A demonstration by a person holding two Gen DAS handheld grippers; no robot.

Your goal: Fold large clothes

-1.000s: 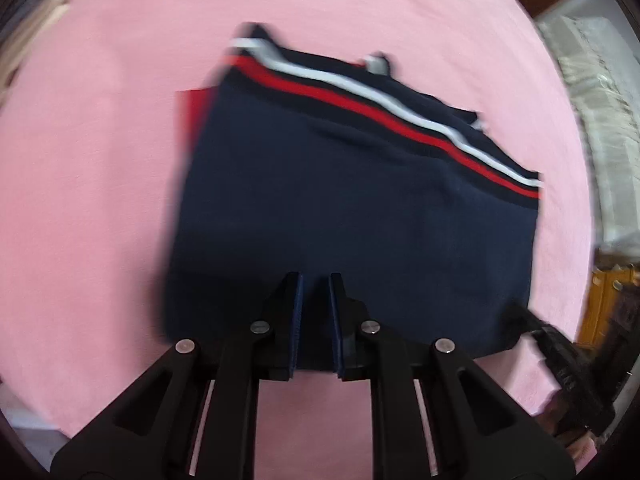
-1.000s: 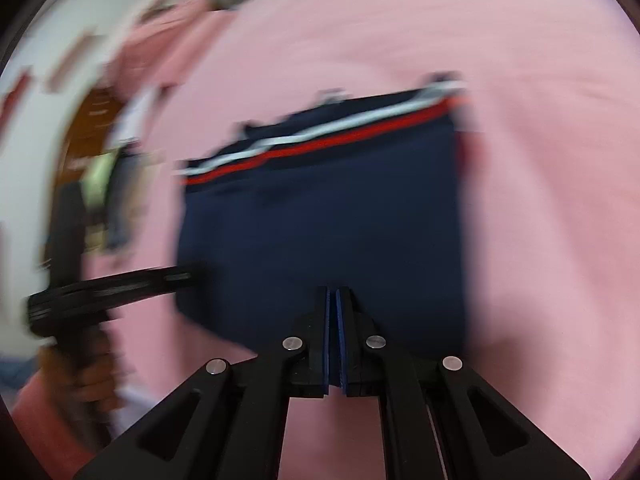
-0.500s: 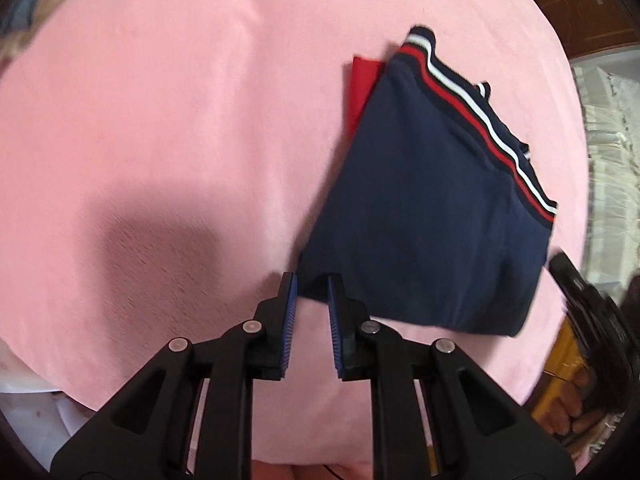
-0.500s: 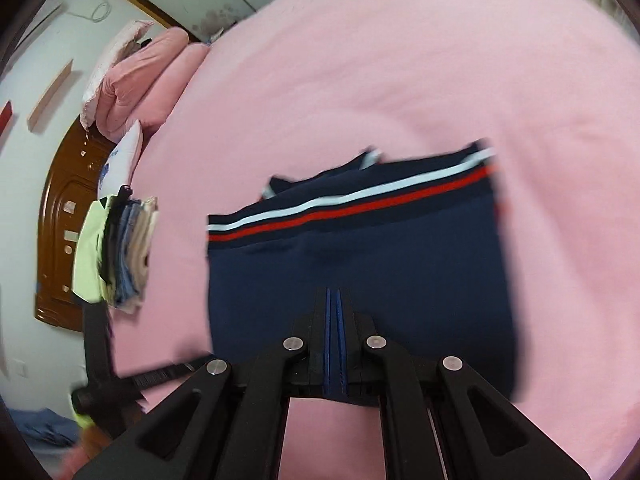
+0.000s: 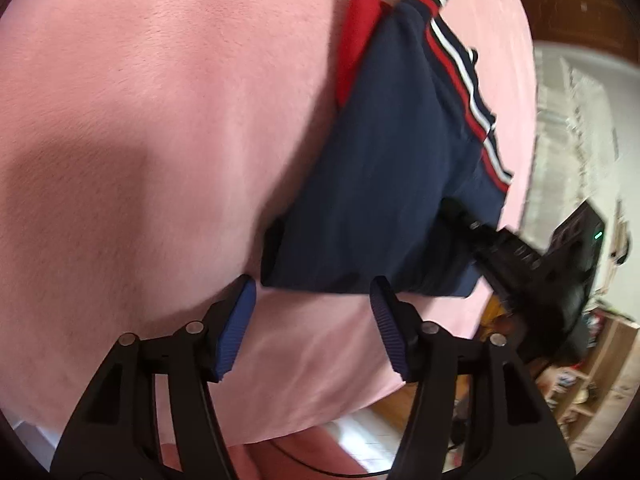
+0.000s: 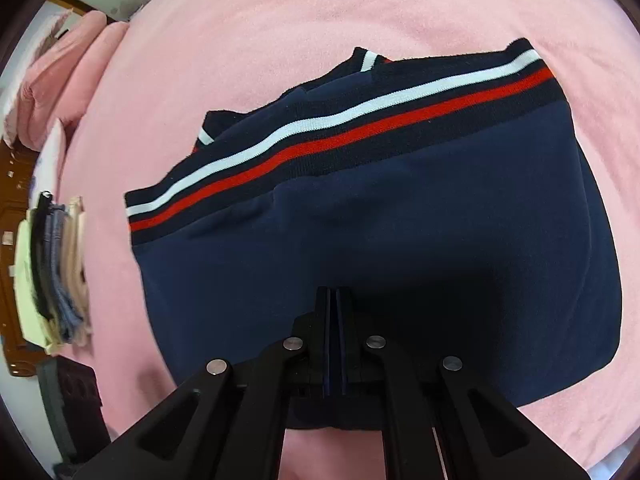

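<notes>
A navy garment [image 5: 380,180] with a white and red striped hem [image 6: 340,128] lies folded on the pink bed cover [image 5: 140,140]; a red part [image 5: 352,52] sticks out at its far left. My left gripper [image 5: 312,292] hovers at the garment's near edge. Its jaws are opening, and the pads press on nothing. My right gripper [image 6: 334,296] points steeply down over the garment's near half, shut, with no cloth visible between its fingers. In the left wrist view the right gripper [image 5: 460,216] reaches onto the garment from the right.
A stack of folded clothes [image 6: 52,272] sits at the bed's left side, with pink pillows [image 6: 60,80] and a wooden headboard [image 6: 16,320] beyond. The bed's edge, the floor and a wooden shelf [image 5: 600,360] lie low and right in the left wrist view.
The left gripper slid off toward the garment's left near corner and its jaws spread wide. The right gripper sank closer over the garment and stayed shut.
</notes>
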